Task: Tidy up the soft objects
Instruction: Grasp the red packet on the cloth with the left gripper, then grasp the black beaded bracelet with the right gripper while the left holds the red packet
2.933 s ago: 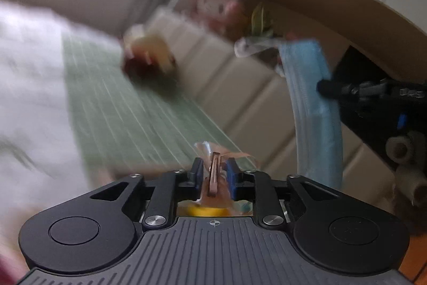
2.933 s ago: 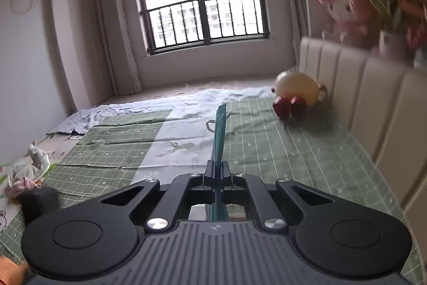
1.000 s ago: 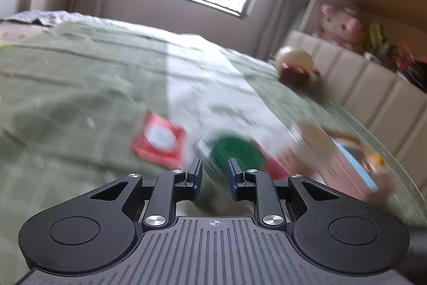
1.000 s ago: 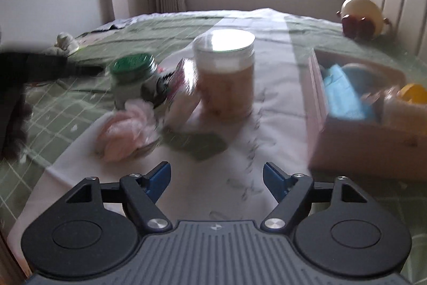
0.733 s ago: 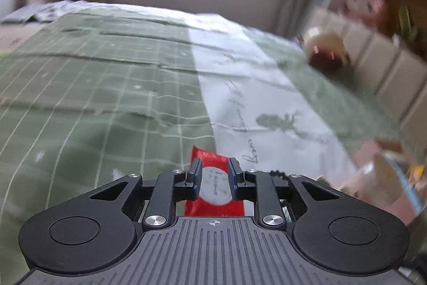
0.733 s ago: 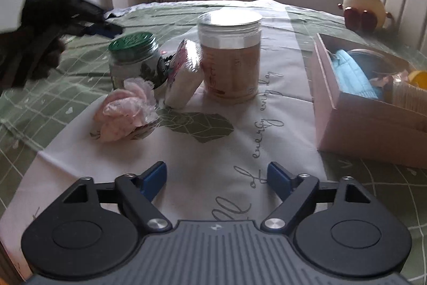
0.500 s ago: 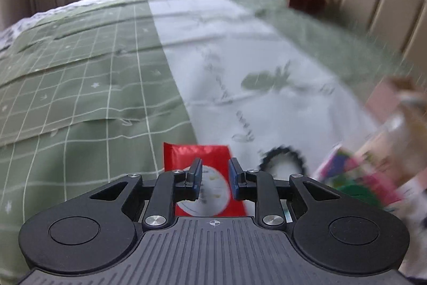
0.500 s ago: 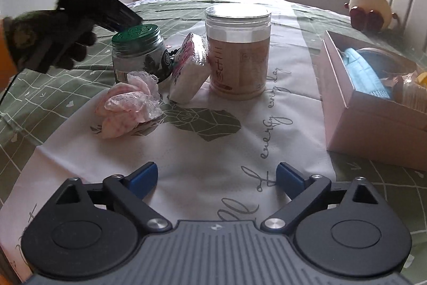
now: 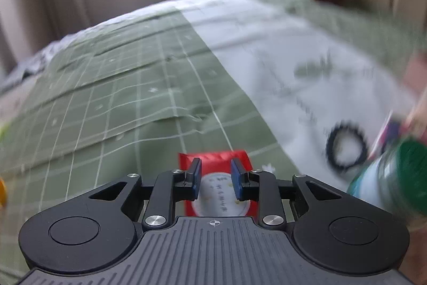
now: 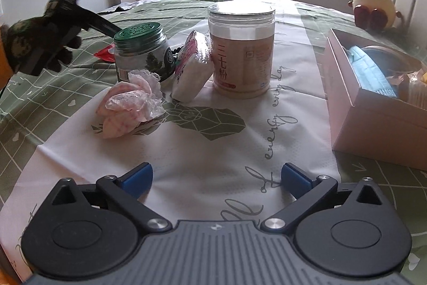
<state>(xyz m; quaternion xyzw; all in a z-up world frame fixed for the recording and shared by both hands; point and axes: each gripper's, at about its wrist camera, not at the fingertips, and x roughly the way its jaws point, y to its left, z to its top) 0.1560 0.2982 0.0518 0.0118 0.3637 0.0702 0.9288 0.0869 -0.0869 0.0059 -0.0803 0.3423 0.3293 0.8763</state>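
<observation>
The left claw [image 9: 215, 174] hovers just above a red sachet [image 9: 213, 162] on the green checked cloth [image 9: 112, 103]; its jaws have just been opening and stand narrowly apart, clear of the sachet below them. A black hair tie [image 9: 346, 148] lies to its right. The right claw [image 10: 216, 179] is released, its jaws having just spread wide over the white cloth. Ahead and left of it lies a pink lace cloth [image 10: 130, 103]; to its right stands a pink box [image 10: 379, 119] holding a blue face mask [image 10: 369, 75].

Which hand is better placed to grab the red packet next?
Left. The left gripper sits right over the red packet, jaws just opening around it. The right gripper hangs wide open, nearer the pink cloth.
</observation>
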